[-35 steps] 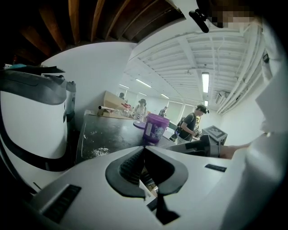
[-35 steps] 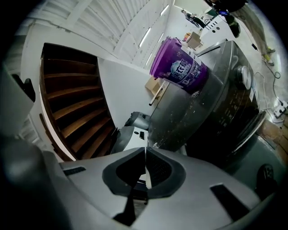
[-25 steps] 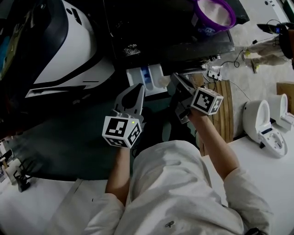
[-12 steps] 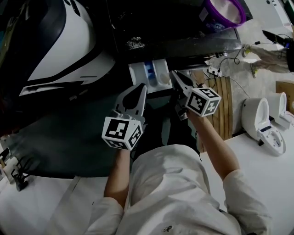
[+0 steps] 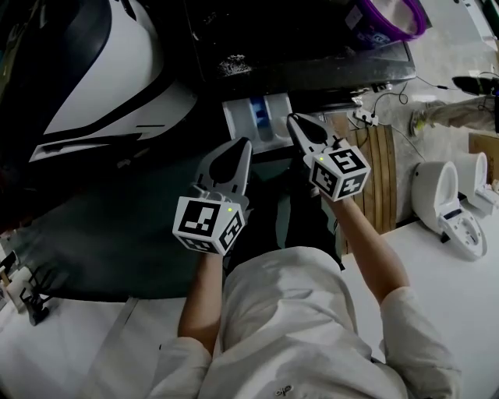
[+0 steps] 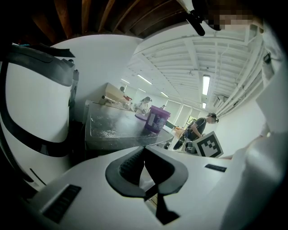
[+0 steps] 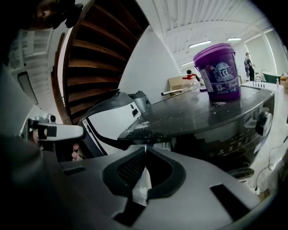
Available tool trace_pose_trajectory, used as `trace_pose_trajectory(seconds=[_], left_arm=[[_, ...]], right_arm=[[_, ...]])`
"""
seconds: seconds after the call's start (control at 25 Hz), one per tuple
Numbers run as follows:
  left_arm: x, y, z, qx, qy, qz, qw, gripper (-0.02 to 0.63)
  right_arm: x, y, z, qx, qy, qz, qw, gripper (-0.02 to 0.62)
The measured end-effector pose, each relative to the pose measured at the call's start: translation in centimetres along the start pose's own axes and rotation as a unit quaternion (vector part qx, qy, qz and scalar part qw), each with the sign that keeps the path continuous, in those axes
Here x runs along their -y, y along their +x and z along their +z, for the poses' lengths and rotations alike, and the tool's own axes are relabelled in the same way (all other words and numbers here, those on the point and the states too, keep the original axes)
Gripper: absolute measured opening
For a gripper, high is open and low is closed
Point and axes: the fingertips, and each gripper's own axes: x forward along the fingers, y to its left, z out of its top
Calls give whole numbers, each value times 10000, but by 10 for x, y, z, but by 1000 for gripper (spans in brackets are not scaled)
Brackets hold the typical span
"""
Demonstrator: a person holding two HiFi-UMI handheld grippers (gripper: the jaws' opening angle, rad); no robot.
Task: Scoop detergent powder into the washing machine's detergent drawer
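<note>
Detergent drawer: the detergent drawer [image 5: 238, 125] stands pulled out from the front of the washing machine [image 7: 198, 112], far of both tongs. Its compartments are white and blue, and the fill can't be read.
Right tongs: the right tongs [image 5: 295, 122] are clenched tip to tip on nothing. The point is at the drawer's near right corner, touching or just beside it.
Left tongs: the left tongs [image 5: 242, 146] are clenched and empty, near the drawer's front but apart from it.
Step in hand: neither carries a scoop, so this is likely work on the drawer itself, probably nudging it in.
Doing it well: press the closed tip on the middle of the drawer front rather than a corner. Push straight towards the machine so it doesn't skew or jam, and keep the left tongs out of the way.
Powder source: the purple tub [image 5: 390, 17] sits on the machine's top, far right.
Spill: loose powder [image 5: 234, 66] lies on the top.
Count: one drawer, one tub, one machine, two tongs, no scoop in view.
</note>
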Motion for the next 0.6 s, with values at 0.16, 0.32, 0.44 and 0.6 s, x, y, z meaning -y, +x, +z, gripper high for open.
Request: trace_pose_trajectory(seconds=[0.16,0.32,0.44,0.6], left_arm=[[1,-1,0,11,12,-42,10000,20],[0,-4,-1,12,-17,-72,10000,18],[0,-6,-2,20,-17,-78,10000,20],[-3,-8,-3,18,-25,-67,10000,20]], right_arm=[[-5,2,-2,-9,-547,-70,9985,9],[-10,4,-5,-53,-1111,-121,9937,9],[-13,5,-6,-31,-1398,-147,9901,9],[-20,7,-5,-19,-1692,-168,9854,9]])
